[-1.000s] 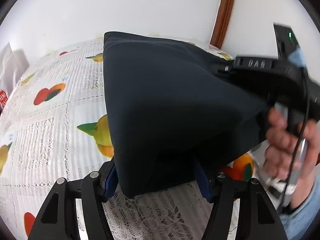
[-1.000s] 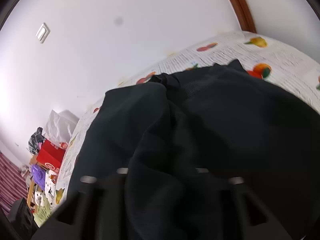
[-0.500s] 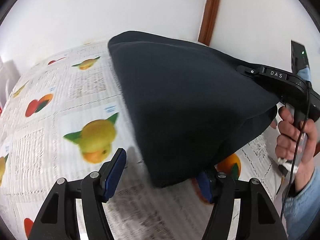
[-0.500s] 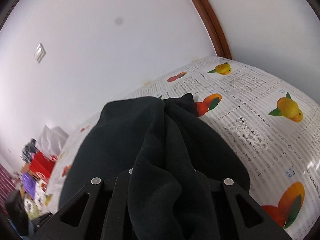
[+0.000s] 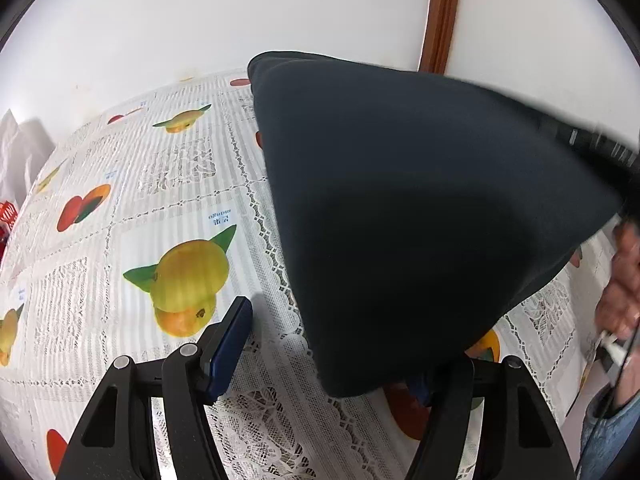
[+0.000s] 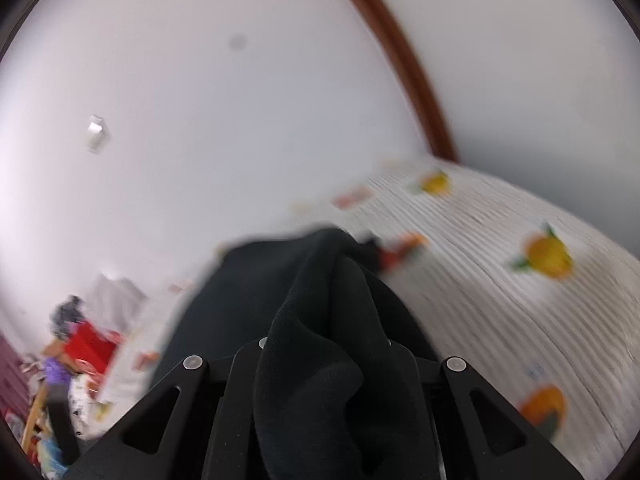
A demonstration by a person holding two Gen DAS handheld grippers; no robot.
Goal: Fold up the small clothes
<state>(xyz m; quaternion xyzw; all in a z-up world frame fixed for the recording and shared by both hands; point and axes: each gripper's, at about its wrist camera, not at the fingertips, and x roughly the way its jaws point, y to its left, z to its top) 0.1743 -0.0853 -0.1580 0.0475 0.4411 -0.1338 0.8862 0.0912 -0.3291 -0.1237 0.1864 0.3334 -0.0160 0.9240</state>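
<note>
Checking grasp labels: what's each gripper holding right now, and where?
Right gripper: shut on a bunched fold of the dark garment. Left gripper: open, holding nothing.

The left gripper (image 5: 328, 344) is a black, matte plastic frame of angular arms with triangular cut-outs, joined by round silver screws. Its fingers (image 5: 228, 348) end in flat, dark blue pads. The right gripper (image 6: 324, 364) has the same black frame, cut-outs and silver screw heads. Seen from the left wrist, its black body (image 5: 592, 144) is blurred and carries pale lettering that cannot be read. The person's right hand (image 5: 620, 292) has a thin black cable running past it, beside what may be a white connector, and wears a light blue denim sleeve (image 5: 608, 428).
</note>
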